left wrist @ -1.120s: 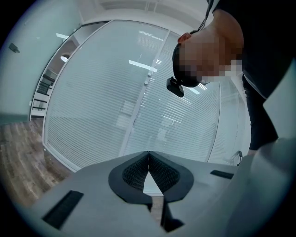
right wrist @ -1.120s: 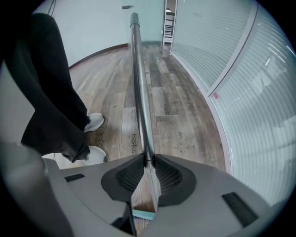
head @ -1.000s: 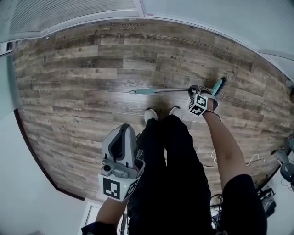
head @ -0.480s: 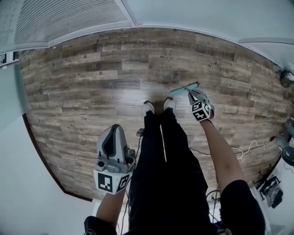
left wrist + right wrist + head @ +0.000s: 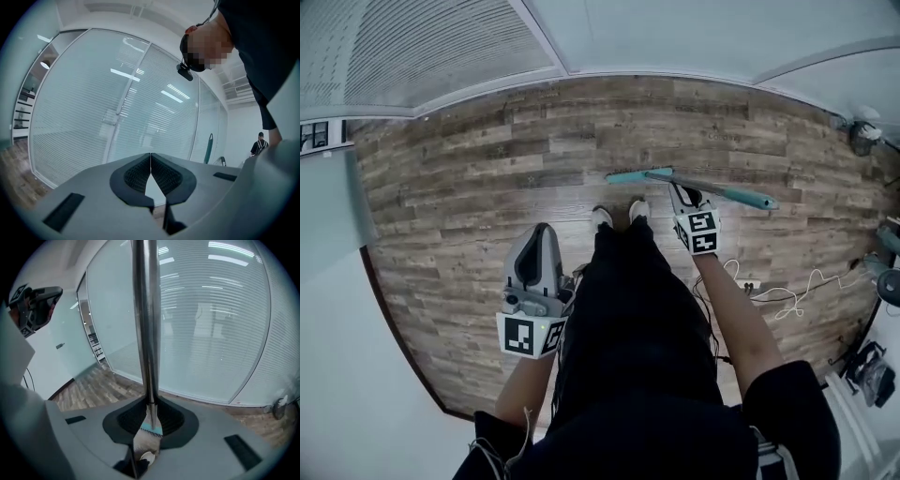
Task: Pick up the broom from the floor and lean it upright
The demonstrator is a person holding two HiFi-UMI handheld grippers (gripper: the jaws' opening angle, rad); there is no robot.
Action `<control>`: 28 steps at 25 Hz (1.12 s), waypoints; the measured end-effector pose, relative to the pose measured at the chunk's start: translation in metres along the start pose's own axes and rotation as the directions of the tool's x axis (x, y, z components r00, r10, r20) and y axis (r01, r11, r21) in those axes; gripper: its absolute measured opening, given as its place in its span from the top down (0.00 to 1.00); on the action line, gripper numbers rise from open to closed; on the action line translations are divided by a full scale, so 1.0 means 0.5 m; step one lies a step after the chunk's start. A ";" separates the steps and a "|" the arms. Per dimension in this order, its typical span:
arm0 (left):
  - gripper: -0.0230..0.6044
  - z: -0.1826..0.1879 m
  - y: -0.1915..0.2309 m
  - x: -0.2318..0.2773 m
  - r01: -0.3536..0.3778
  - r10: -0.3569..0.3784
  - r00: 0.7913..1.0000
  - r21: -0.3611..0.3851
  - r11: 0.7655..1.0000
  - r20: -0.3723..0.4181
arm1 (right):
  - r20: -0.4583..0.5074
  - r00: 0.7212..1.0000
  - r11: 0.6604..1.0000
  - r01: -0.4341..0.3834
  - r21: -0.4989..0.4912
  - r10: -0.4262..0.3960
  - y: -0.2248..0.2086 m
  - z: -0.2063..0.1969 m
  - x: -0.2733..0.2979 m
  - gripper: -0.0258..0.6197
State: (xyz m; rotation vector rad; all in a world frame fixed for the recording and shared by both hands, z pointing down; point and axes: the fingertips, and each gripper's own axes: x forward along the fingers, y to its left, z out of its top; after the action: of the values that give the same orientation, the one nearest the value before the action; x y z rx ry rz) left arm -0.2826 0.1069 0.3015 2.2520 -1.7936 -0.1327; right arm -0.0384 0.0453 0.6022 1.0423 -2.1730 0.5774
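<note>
The broom has a teal head low over the wood floor, and its metal handle slants up to a teal grip end at the right. My right gripper is shut on the handle just above the head. In the right gripper view the handle rises straight out of the pads, and the gripper has the teal head and bristles showing below it. My left gripper hangs at the person's left side, shut and empty; its tips meet before a glass wall.
Glass partitions with blinds run behind the floor. White cables and equipment lie at the right edge. The person's shoes stand just behind the broom head. A teal item leans far off, near another person.
The broom has come off the floor: the right gripper rose with it and rolled, so the handle swung from lying flat to pointing up. The left gripper rose as the person straightened.
</note>
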 end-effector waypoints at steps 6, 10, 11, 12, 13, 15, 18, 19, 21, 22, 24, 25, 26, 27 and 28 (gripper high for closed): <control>0.93 0.069 -0.051 -0.012 0.112 -0.114 0.990 0.028 0.993 0.078 | 0.108 0.992 0.998 0.061 0.012 -0.062 0.019 0.088 -0.129 0.83; 0.93 0.102 -0.047 -0.035 0.130 -0.131 0.981 0.023 0.991 0.140 | 0.145 0.981 0.991 0.127 0.033 -0.131 0.003 0.119 -0.184 0.83; 0.93 0.104 -0.043 -0.042 0.136 -0.137 0.980 0.022 0.991 0.146 | 0.153 0.978 0.989 0.140 0.039 -0.144 -0.002 0.127 -0.193 0.83; 0.93 0.104 -0.038 -0.046 0.143 -0.145 0.978 0.023 0.989 0.149 | 0.161 0.974 0.988 0.152 0.042 -0.156 -0.009 0.136 -0.200 0.83; 0.93 0.104 -0.032 -0.048 0.150 -0.152 0.977 0.023 0.988 0.149 | 0.169 0.971 0.986 0.162 0.042 -0.167 -0.016 0.146 -0.205 0.83; 0.93 0.106 -0.019 -0.053 0.161 -0.161 0.976 0.010 0.987 0.150 | 0.177 0.966 0.982 0.183 0.049 -0.189 -0.034 0.162 -0.212 0.83; 0.93 0.112 -0.016 -0.066 0.177 -0.177 0.973 0.009 0.984 0.151 | 0.169 0.960 0.974 0.215 0.067 -0.224 -0.064 0.165 -0.223 0.83; 0.93 0.113 -0.016 -0.066 0.180 -0.179 0.972 0.008 0.984 0.153 | 0.166 0.958 0.972 0.226 0.067 -0.234 -0.076 0.165 -0.226 0.83; 0.93 0.116 -0.017 -0.057 0.179 -0.177 0.970 0.003 0.984 0.163 | 0.166 0.953 0.967 0.246 0.065 -0.254 -0.101 0.169 -0.229 0.83; 0.93 0.120 -0.020 -0.052 0.178 -0.176 0.969 0.005 0.984 0.172 | 0.169 0.949 0.964 0.257 0.070 -0.266 -0.114 0.172 -0.231 0.83; 0.93 0.130 -0.028 -0.045 0.179 -0.180 0.964 0.022 0.984 0.194 | 0.180 0.938 0.955 0.283 0.091 -0.295 -0.138 0.175 -0.237 0.84; 0.93 0.134 -0.033 -0.041 0.183 -0.185 0.962 0.031 0.983 0.200 | 0.188 0.932 0.950 0.295 0.105 -0.311 -0.150 0.175 -0.242 0.83; 0.93 0.135 -0.039 -0.033 0.188 -0.191 0.961 0.034 0.982 0.201 | 0.196 0.925 0.944 0.306 0.120 -0.325 -0.163 0.173 -0.248 0.83; 0.93 0.134 -0.044 -0.022 0.192 -0.194 0.960 0.030 0.981 0.199 | 0.204 0.920 0.940 0.314 0.133 -0.336 -0.177 0.173 -0.253 0.83; 0.93 0.133 -0.049 -0.007 0.197 -0.198 0.960 0.024 0.980 0.198 | 0.212 0.914 0.936 0.319 0.145 -0.345 -0.193 0.173 -0.257 0.83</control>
State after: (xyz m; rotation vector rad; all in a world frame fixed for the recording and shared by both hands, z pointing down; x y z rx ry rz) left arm -0.2755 0.1056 0.2309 2.4944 -1.6550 -0.4066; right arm 0.0680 0.0011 0.4605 1.5709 -2.1085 0.4317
